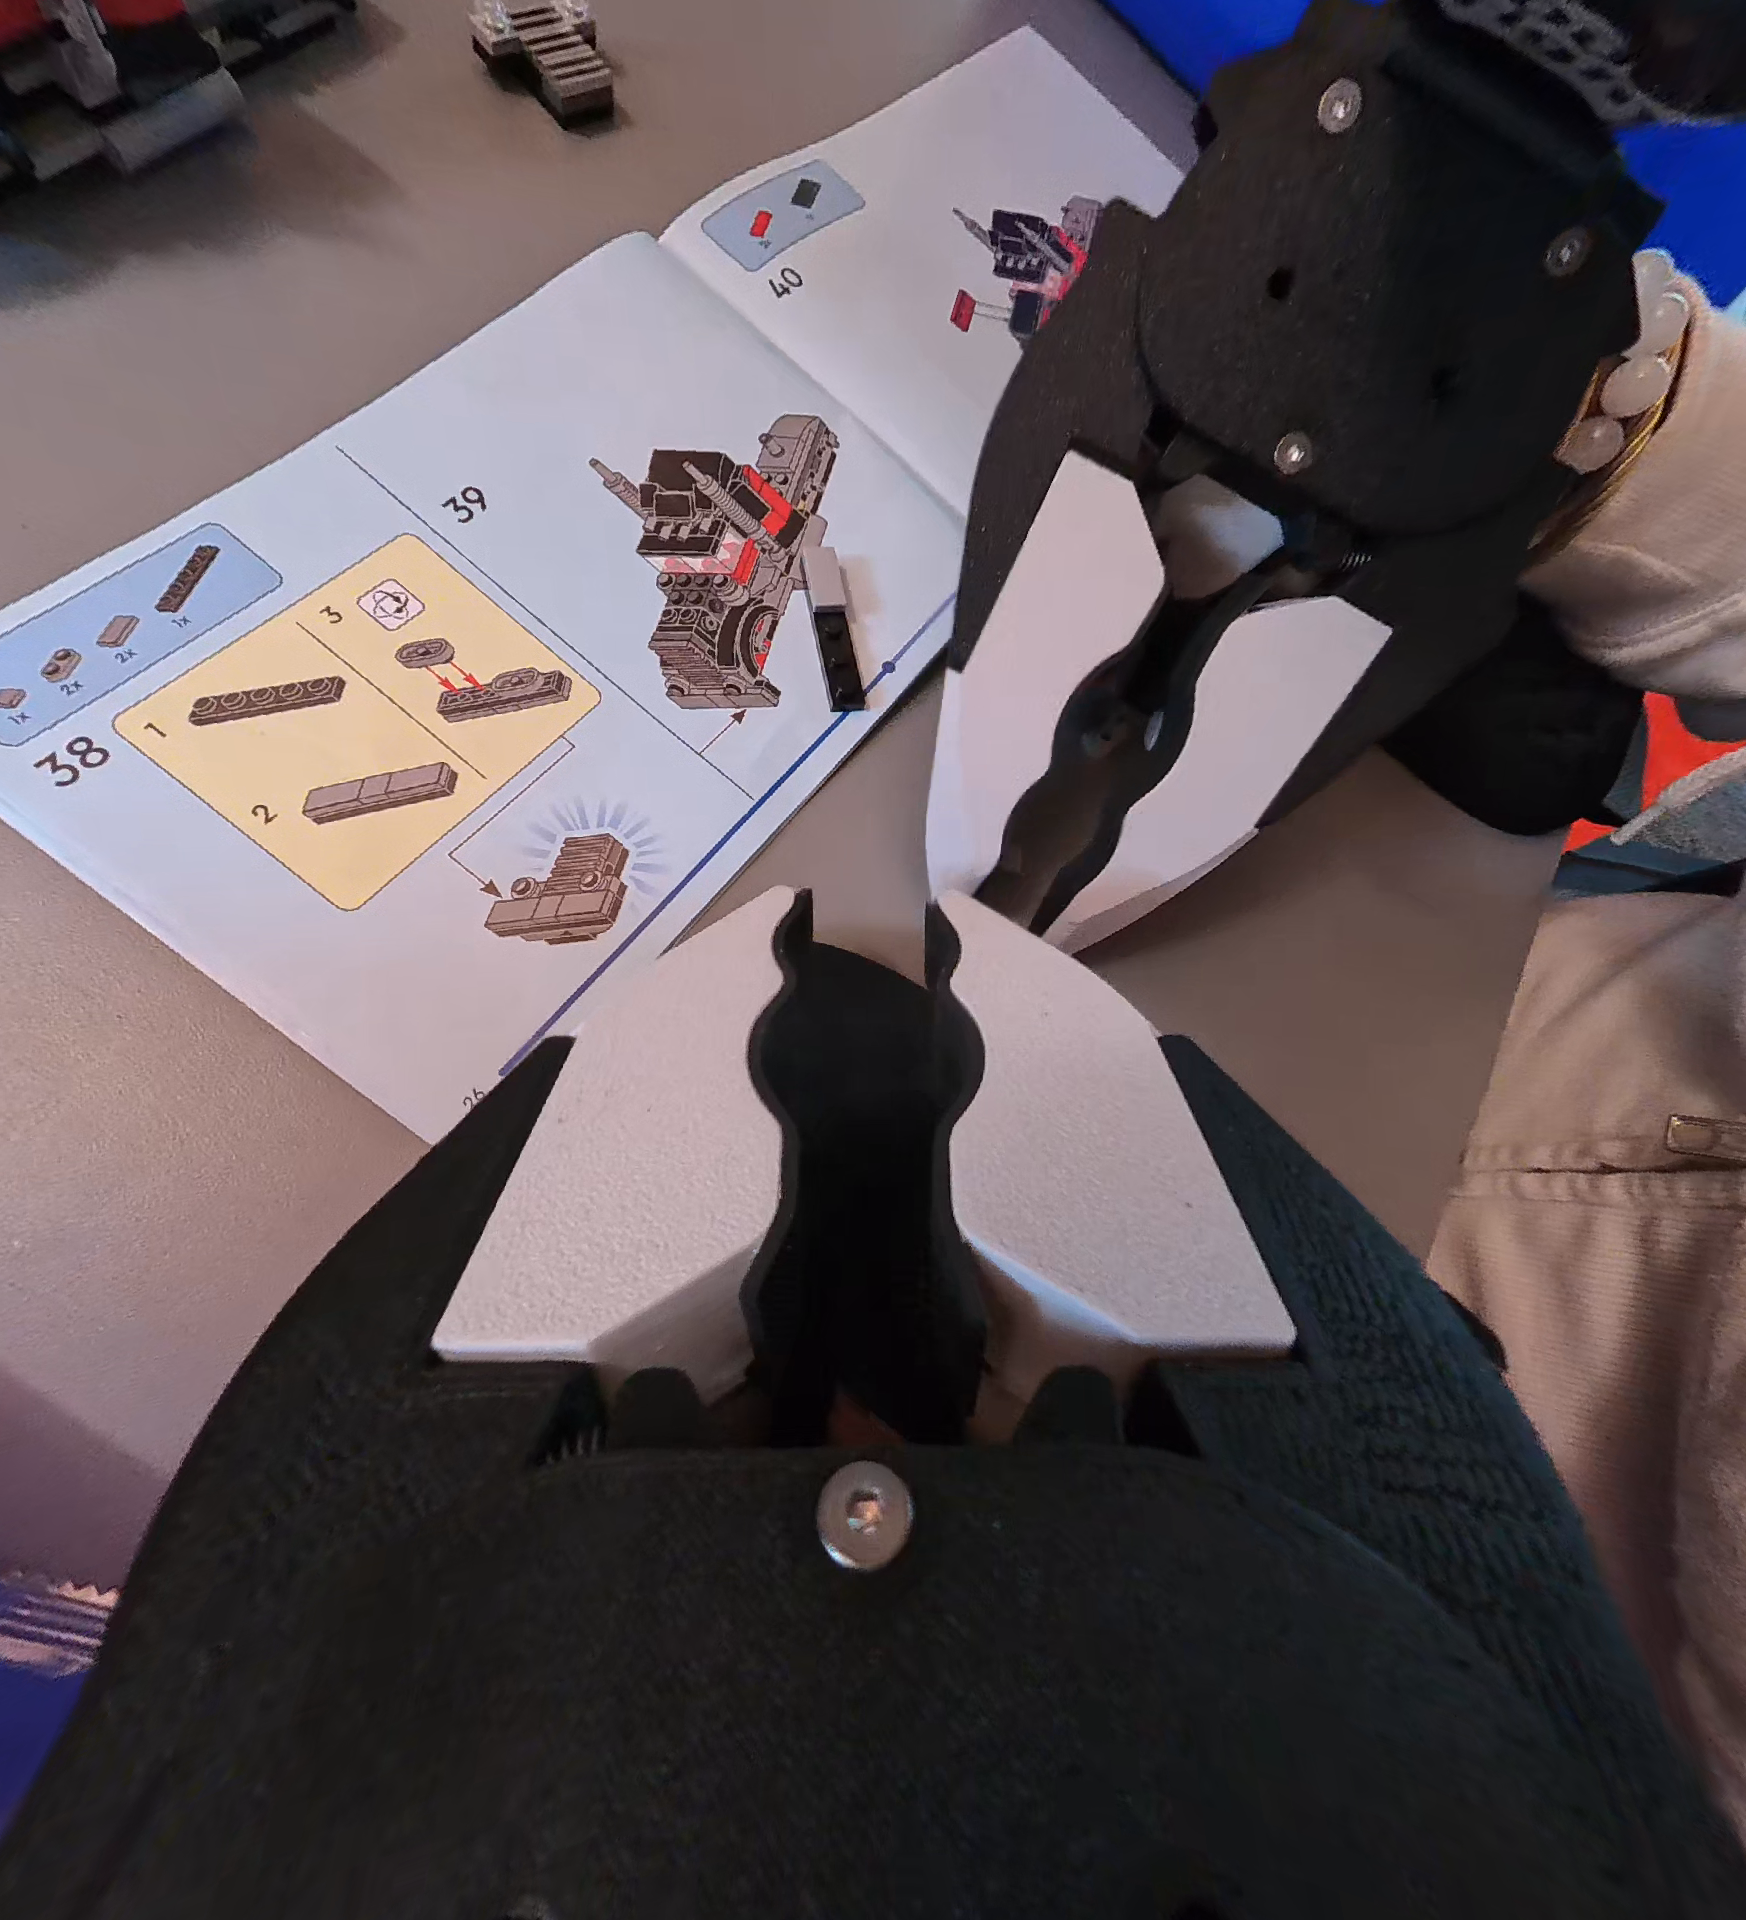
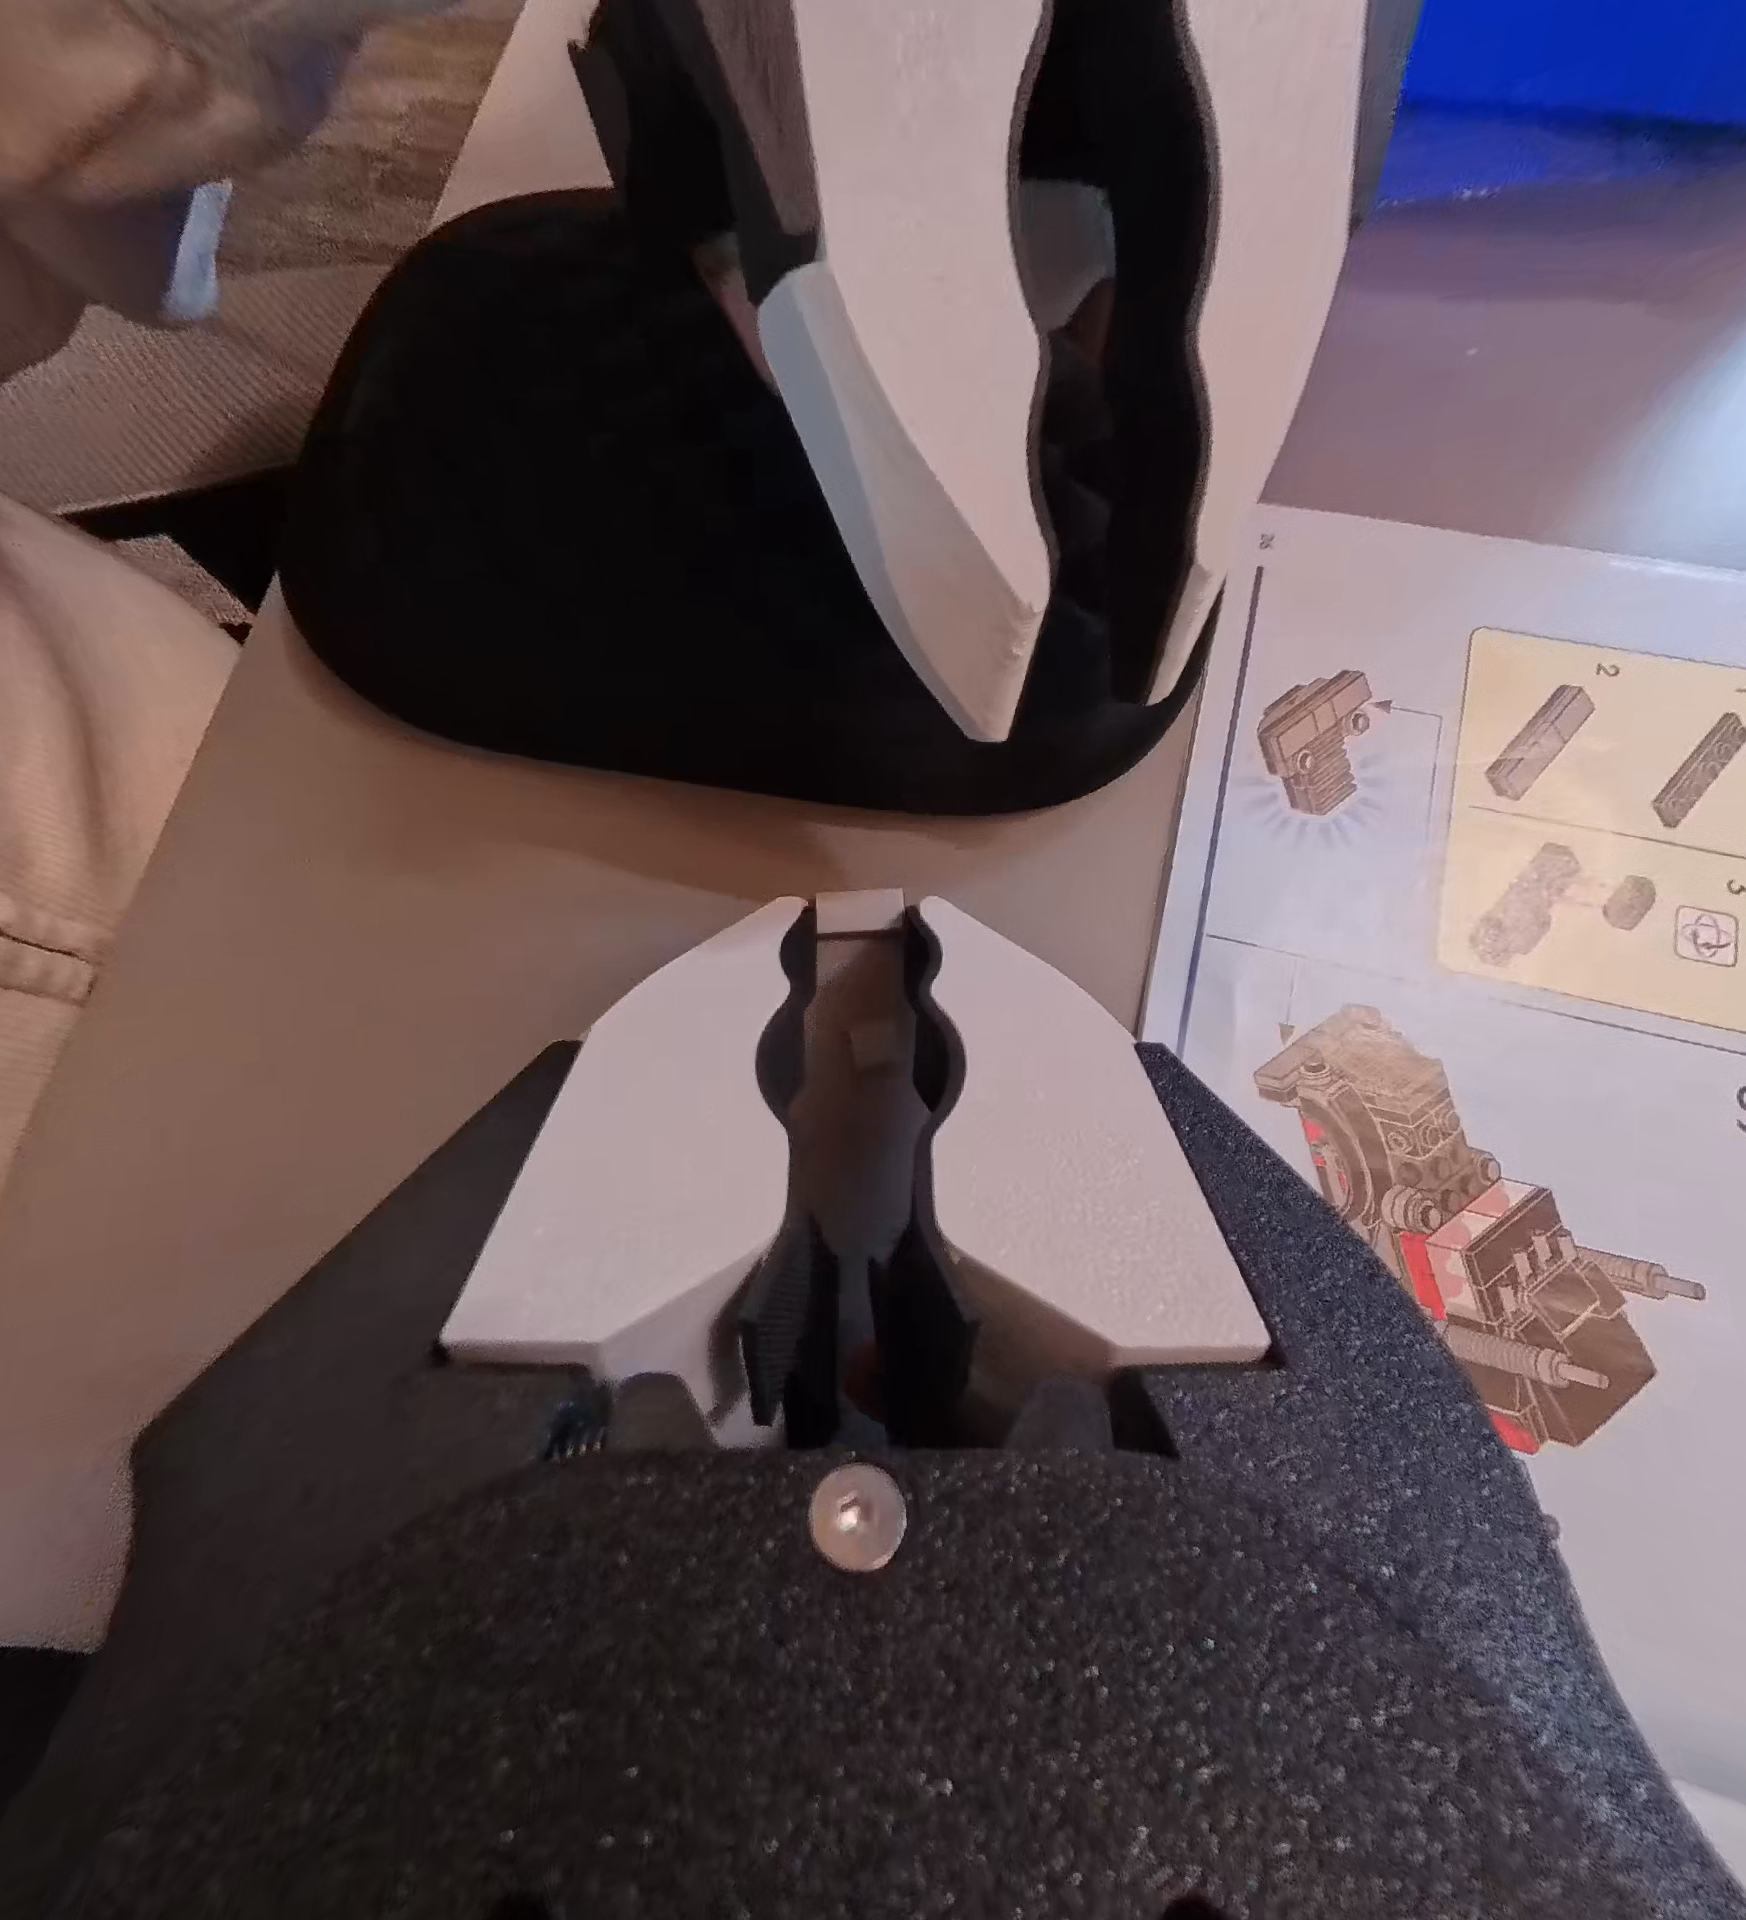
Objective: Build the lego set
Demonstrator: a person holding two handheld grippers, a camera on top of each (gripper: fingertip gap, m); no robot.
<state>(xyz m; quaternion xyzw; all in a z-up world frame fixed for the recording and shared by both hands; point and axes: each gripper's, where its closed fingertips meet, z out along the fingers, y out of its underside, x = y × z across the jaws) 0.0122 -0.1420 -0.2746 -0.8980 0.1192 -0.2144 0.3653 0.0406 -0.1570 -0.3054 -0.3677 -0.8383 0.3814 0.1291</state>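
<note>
We are pinching small pale tile (image 2: pixel 856 914) at right gripper (image 2: pixel 858 920) fingertips; light, stiff, slippery, so holding by its edges. Left gripper (image 1: pixel 869 914) fingers nearly pressed together, holding nothing visible.

Lego model (image 1: pixel 69 94) cropped, perhaps blurred

Ahead of your left gripper (image 1: pixel 864 914) the way is blocked on the right by the right gripper (image 1: pixel 1014 894), tips nearly touching. Leftward, the open instruction booklet (image 1: pixel 495 540) lies flat with a small black-and-white brick piece (image 1: pixel 833 629) on it. The grey table (image 1: pixel 121 1039) beside it is bare; a brick assembly (image 1: pixel 547 57) and what seems a larger model (image 1: pixel 48 94) crowd the far edge.
</note>
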